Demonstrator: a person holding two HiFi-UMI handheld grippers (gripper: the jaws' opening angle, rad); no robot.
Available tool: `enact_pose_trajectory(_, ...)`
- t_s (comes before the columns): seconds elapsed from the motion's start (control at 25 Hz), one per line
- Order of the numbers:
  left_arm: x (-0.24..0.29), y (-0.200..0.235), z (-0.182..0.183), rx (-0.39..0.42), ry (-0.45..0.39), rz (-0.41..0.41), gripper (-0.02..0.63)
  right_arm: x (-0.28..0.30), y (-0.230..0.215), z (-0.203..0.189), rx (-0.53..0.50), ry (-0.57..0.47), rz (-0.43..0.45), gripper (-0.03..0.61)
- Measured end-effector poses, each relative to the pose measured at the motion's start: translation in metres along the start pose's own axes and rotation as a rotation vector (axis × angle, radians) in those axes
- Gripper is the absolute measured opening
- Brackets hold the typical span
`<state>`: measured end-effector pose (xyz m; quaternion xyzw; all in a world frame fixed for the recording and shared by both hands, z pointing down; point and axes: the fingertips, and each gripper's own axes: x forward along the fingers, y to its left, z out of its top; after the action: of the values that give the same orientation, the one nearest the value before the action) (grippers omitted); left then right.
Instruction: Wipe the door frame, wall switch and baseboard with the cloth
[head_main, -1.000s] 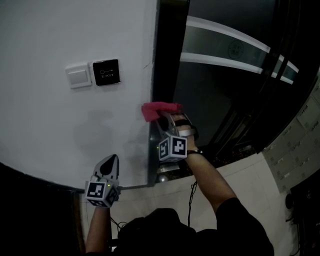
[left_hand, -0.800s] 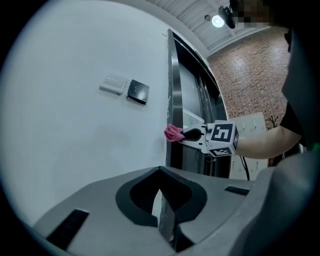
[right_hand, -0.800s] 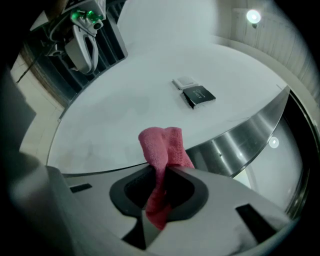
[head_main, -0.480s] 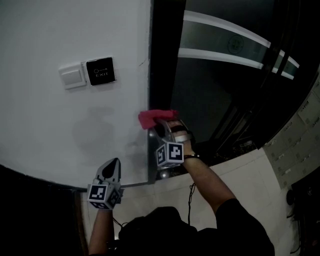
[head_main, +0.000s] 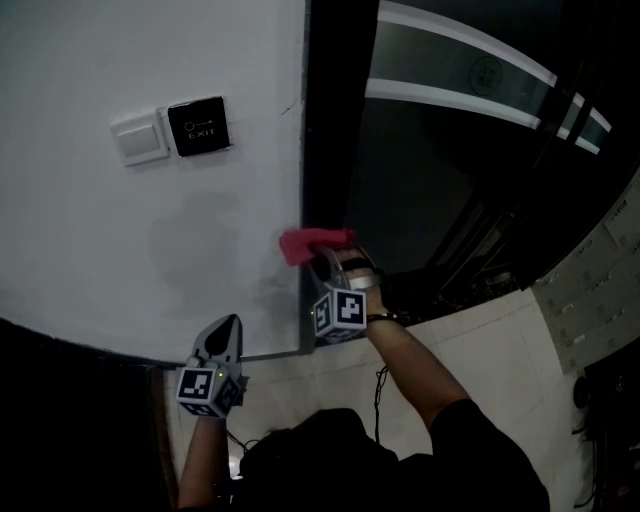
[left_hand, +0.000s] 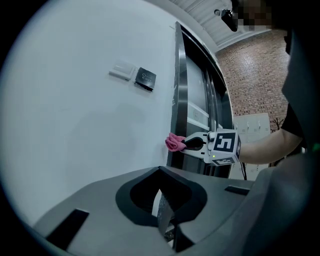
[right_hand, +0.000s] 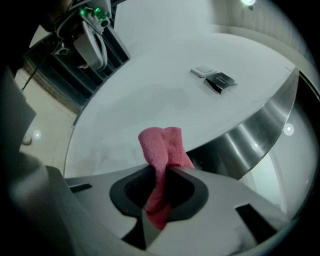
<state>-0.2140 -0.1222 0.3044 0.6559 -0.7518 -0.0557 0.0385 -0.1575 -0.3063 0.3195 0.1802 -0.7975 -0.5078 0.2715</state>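
A pink cloth (head_main: 315, 243) is pressed against the edge where the white wall meets the dark metal door frame (head_main: 328, 120). My right gripper (head_main: 328, 262) is shut on the cloth (right_hand: 162, 147), which bunches out past the jaws. A white wall switch (head_main: 139, 138) and a black exit button (head_main: 198, 125) sit higher up and to the left on the wall. My left gripper (head_main: 222, 335) hangs low beside the wall, shut with nothing in it. In the left gripper view the cloth (left_hand: 174, 143) shows at the frame (left_hand: 180, 90). A dark baseboard band (head_main: 70, 345) runs along the wall's foot.
A dark glass door (head_main: 450, 110) with pale stripes fills the opening right of the frame. Pale floor tiles (head_main: 480, 340) lie below it, with a thin cable (head_main: 380, 385) across them. Pale lockers (head_main: 600, 290) stand at far right.
The right gripper has slid the cloth down the frame edge, farther below the switch. The left gripper has hardly moved.
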Motion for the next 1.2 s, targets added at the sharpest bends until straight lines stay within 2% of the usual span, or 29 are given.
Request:
enact_pose_trajectory(0.48, -0.003, 0.006, -0.031, -0.033, 0.066, 0.038, 0.0, 0.011, 0.048, -0.017, 0.056, 0.02, 0.097, 0.057)
enact_pose_trajectory(0.88, -0.006, 0.018, -0.038, -0.083, 0.095, 0.058, 0.0, 0.024, 0.088, -0.033, 0.043, 0.03, 0.166, 0.057)
enact_pose_trajectory(1.2, -0.015, 0.029, -0.061, -0.118, 0.154, 0.106, 0.0, 0.028, 0.13, -0.047, 0.082, 0.058, 0.271, 0.057)
